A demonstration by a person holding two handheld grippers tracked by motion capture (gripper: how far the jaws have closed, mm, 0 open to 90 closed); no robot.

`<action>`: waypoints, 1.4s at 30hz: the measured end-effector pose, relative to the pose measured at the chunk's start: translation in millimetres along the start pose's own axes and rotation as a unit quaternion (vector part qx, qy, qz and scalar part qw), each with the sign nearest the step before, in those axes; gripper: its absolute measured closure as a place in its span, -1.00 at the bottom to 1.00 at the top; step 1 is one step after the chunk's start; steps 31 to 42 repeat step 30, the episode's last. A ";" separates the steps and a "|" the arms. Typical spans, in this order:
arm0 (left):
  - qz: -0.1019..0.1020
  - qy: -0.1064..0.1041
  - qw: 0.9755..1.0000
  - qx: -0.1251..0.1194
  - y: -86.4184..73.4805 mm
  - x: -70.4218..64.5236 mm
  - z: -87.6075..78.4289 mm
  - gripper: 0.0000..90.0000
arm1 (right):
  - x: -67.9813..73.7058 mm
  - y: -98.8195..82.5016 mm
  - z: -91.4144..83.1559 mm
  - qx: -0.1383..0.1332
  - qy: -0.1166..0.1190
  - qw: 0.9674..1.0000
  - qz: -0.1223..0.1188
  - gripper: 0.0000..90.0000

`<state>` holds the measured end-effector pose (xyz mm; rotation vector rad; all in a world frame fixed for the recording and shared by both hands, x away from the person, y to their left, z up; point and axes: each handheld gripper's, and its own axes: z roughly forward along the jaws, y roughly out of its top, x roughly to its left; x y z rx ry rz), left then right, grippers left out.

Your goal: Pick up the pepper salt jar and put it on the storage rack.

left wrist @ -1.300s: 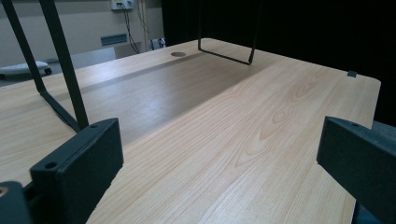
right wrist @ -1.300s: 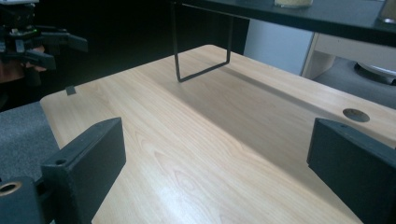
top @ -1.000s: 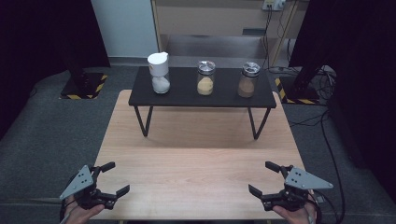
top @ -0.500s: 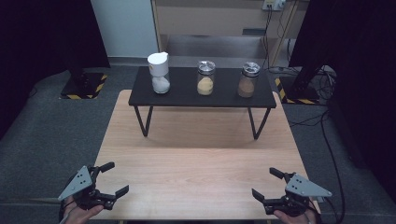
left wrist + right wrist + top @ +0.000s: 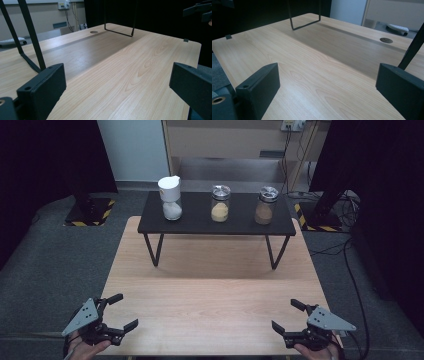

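Both tongs spread wide, empty: left gripper [image 5: 120, 311] & right gripper [image 5: 287, 315] at near table [image 5: 210, 290] corners, well apart from 3 jars [image 5: 220, 203] on shelf [image 5: 200, 222].

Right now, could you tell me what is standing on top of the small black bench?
On the black bench stand three jars: a white-lidded jar, a yellow-filled jar and a brown-filled jar. The floor behind it is partly hidden.

High view down over the wooden table [image 5: 210, 295]; both gripper views low, close, facing across that shared tabletop.
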<state>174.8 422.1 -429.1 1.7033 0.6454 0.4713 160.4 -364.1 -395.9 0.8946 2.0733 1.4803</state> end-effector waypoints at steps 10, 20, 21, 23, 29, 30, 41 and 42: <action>0.002 -0.003 1.000 0.000 0.1 0.0 0.6 -1.00 | -3.2 -2.5 0.1 -0.003 0.006 1.000 0.004 -0.86; 0.003 -0.004 1.000 0.000 0.1 0.2 0.7 -1.00 | -4.4 -3.0 0.4 -0.002 0.009 1.000 0.007 -0.86; 0.003 -0.004 1.000 0.000 0.2 0.2 0.7 -1.00 | -4.4 -3.1 0.3 -0.002 0.009 1.000 0.007 -0.86; 0.003 -0.004 1.000 0.000 0.2 0.2 0.7 -1.00 | -4.5 -3.2 0.3 -0.002 0.009 1.000 0.007 -0.86; 0.003 -0.004 1.000 0.001 0.3 0.2 0.9 -1.00 | -4.5 -2.9 0.6 -0.001 0.009 1.000 0.007 -0.85; 0.003 -0.005 1.000 0.001 0.3 0.2 0.9 -1.00 | -4.6 -3.0 0.6 -0.001 0.010 1.000 0.007 -0.85; 0.003 -0.005 1.000 0.001 0.3 0.2 0.9 -1.00 | -4.6 -3.0 0.6 -0.001 0.010 1.000 0.007 -0.85; 0.003 -0.005 1.000 0.001 0.3 0.2 0.9 -1.00 | -4.6 -3.0 0.6 -0.001 0.010 1.000 0.007 -0.85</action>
